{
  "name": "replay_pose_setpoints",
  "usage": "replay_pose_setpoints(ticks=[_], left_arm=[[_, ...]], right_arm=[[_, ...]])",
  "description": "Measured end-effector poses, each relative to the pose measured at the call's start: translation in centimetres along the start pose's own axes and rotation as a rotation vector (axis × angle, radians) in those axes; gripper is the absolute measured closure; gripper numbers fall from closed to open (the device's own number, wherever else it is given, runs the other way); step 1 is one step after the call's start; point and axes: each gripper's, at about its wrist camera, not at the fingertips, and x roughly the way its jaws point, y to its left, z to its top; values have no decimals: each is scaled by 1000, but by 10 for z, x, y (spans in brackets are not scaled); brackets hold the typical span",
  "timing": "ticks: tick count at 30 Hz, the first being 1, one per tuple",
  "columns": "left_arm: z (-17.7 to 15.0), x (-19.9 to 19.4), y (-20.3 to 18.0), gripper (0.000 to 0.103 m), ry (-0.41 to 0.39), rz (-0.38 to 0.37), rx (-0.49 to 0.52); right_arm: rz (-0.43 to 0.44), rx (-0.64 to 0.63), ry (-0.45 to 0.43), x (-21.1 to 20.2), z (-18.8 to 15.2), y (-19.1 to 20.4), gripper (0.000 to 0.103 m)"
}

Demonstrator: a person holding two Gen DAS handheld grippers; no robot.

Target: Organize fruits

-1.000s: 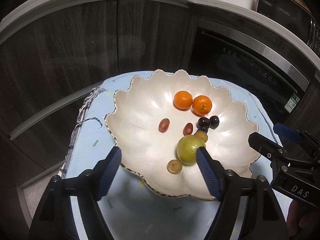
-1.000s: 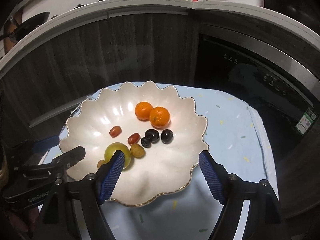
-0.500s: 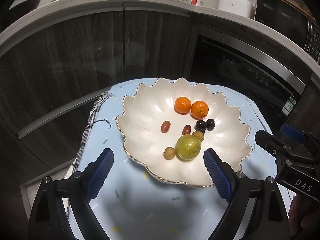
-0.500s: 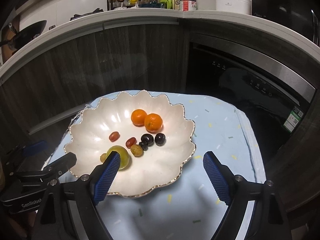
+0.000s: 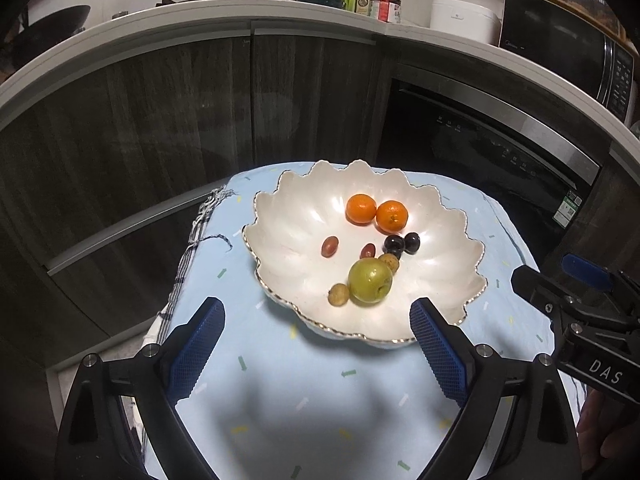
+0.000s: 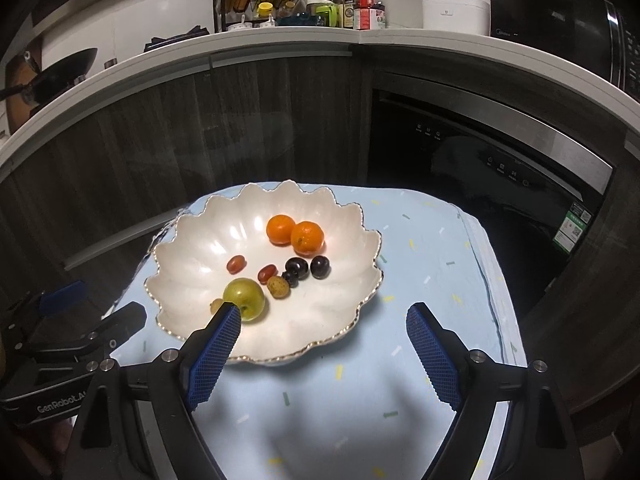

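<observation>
A white scalloped bowl stands on a light blue cloth. It holds two oranges, a large green fruit, dark grapes, red grapes and small yellow-brown fruits. My left gripper hovers at the bowl's near rim, its jaws opening with nothing between them. My right gripper is open and empty over the bowl's near right edge. Its left fingertip overlaps the green fruit in the picture, apart from it.
The blue cloth covers a small table with edges on all sides. Dark cabinet fronts and a black built-in appliance stand behind. A counter above carries bottles, a white cooker and a microwave.
Both grippers have drawn back and up from the bowl, which now looks smaller. The left jaws have widened away from the green fruit. The right jaws have widened too.
</observation>
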Motion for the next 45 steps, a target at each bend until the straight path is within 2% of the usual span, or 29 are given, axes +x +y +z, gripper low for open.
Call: replay_pose_setpoints(ticks=[8,19,22,25,32,38,45], left_arm=[[-13,-20,-5,7,-1,0,2],[-37,-51,-11,0,-29,7,7],[-42,-57,-13,0,-36,11,8],[-47,-65,-15,0,-55,19,13],[-56,-78,-22,0,-89,28,28],[-63,-89,-25,0,-123,48,39],[-68,-94,-22,0,-127,52,27]], right_arm=[[4,14,-3,-22,-14,-1,17],[-7,31,-18,-53,-36,-5,17],[-18,37,-26,-60,-42,-6,16],[-31,49,-37,-68,-49,-8,9],[-65,67,-87,-91,-62,-12,9],[-76,74,-92,-100,-71,-15,9],[-83,73,-99,-104,-76,-14,9]])
